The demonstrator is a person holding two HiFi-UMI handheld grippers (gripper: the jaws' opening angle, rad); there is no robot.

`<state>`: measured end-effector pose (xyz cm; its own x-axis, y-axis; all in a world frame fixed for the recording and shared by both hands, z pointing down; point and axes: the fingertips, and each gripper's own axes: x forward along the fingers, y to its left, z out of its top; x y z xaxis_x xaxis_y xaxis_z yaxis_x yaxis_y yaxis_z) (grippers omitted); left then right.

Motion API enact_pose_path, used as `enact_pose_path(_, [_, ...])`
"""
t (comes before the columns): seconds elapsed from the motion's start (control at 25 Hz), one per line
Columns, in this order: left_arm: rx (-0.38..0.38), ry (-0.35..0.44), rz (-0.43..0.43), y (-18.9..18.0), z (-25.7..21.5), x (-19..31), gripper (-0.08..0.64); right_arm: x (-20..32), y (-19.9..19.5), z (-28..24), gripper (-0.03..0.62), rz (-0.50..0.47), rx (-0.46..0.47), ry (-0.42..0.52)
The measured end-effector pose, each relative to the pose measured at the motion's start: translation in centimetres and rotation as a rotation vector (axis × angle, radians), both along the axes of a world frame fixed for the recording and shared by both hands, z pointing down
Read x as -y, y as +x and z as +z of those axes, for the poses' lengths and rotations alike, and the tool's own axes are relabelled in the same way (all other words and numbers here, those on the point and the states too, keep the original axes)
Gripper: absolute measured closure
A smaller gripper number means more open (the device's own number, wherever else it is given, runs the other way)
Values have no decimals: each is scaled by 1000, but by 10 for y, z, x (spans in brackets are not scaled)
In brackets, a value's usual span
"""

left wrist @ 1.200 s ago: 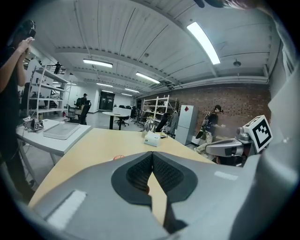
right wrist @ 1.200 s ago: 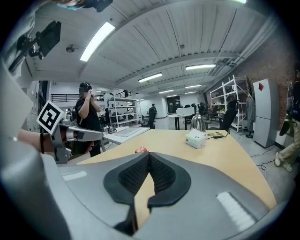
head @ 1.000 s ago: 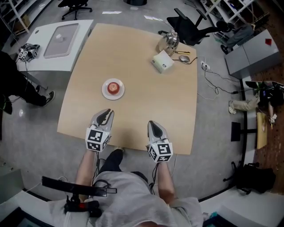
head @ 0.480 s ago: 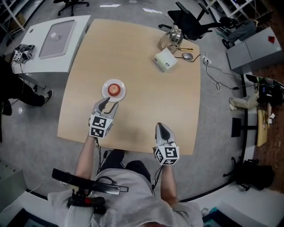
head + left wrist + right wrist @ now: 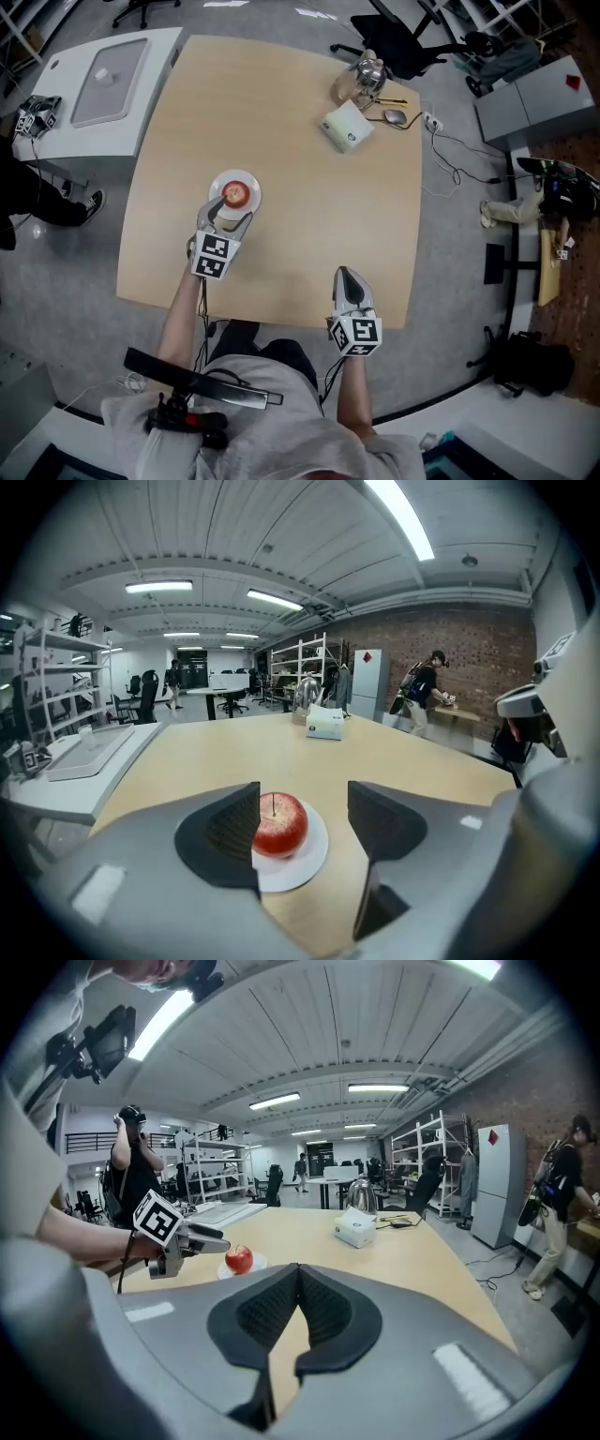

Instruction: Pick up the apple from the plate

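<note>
A red apple [image 5: 237,194] sits on a small white plate [image 5: 218,181] on the left part of the wooden table [image 5: 309,206]. My left gripper [image 5: 228,213] is at the plate's near edge; its jaws have just been opening. In the left gripper view the apple [image 5: 279,824] lies on the plate [image 5: 315,854] just ahead of the open left gripper [image 5: 306,810], close to the left pad [image 5: 232,829], with no pad pressing it. My right gripper [image 5: 348,276] hovers shut and empty near the table's front edge. In the right gripper view the right gripper [image 5: 298,1275] has its jaws meeting, with the apple [image 5: 239,1259] far off.
A white box [image 5: 345,128], a glass kettle [image 5: 361,82] and a mouse [image 5: 392,117] sit at the table's far right. A white side table [image 5: 103,89] stands to the left, and office chairs [image 5: 412,52] stand beyond. The table's front edge is close under both grippers.
My left gripper has moved forward to the plate and its jaws have spread from nearly shut to wide. The right gripper has shifted slightly right along the front edge and stays shut.
</note>
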<state>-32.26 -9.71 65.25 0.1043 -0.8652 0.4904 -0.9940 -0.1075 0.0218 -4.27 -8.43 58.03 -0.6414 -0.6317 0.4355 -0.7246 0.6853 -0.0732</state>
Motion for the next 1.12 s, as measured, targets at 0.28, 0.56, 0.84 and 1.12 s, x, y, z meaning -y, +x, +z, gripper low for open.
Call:
enact_pose_path(0.28, [95, -55, 9, -12, 20, 15, 211, 7, 6, 8, 586, 25, -23, -15])
enact_pose_path(0.56, [114, -93, 7, -20, 42, 28, 193, 15, 8, 14, 586, 41, -33, -29])
enact_pose_path(0.84, [90, -137, 3, -24, 59, 30, 162, 20, 5, 16, 586, 40, -31, -40])
enact_pose_path(1.12, [88, -167, -10, -30, 74, 35, 161, 26, 1, 22, 586, 34, -32, -47])
